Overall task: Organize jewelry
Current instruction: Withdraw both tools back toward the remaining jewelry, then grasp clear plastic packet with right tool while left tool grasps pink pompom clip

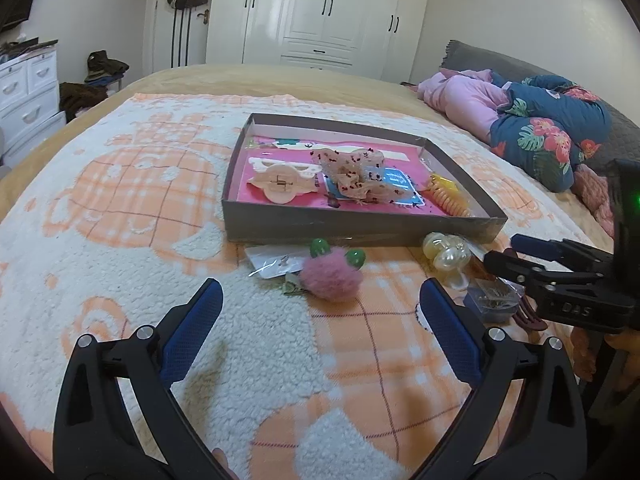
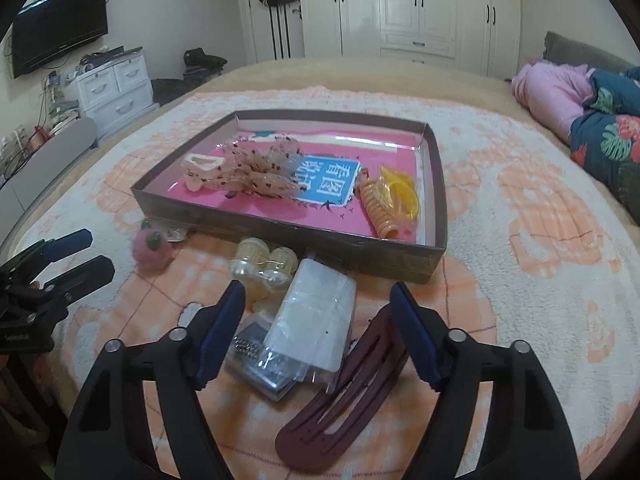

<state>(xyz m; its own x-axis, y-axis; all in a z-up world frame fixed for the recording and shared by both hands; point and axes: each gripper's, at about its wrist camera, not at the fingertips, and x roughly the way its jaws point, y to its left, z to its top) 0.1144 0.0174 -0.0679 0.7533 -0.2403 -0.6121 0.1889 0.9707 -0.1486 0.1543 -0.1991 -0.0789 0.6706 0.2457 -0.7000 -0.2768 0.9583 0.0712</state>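
Two grippers hover over a bed spread with a peach-and-white blanket (image 1: 120,240), and we hold both wide apart with nothing between the fingers. At far left, our left gripper (image 1: 320,304) points at a pink fuzzy strawberry hair clip (image 1: 331,278) lying just ahead of its fingertips, beside a small clear earring packet (image 1: 276,264). This gripper is plainly the nearer one to the strawberry clip.

Moving right, a pearly yellow claw clip (image 2: 262,270) sits close against the front wall of the shallow cardboard box (image 2: 280,236). Next comes a clear plastic packet (image 2: 316,316), its long axis running almost straight away from our right gripper (image 2: 320,308), which frames it squarely; we judge this the likeliest next pick. Under its near end lies a small clear case of beads or pins (image 2: 260,364). Just right of that, a dark maroon snap hair clip (image 2: 344,392) lies on a diagonal, touching the packet's edge.

Inside the box, from left to right: a cream claw clip (image 2: 200,168), a speckled sheer scrunchie (image 2: 260,172) on a blue-and-pink printed card (image 2: 328,184), then an orange spiral hair tie (image 2: 378,212) and a yellow clip (image 2: 402,192) in the right corner. Five loose pieces outside the box are not yet sorted.
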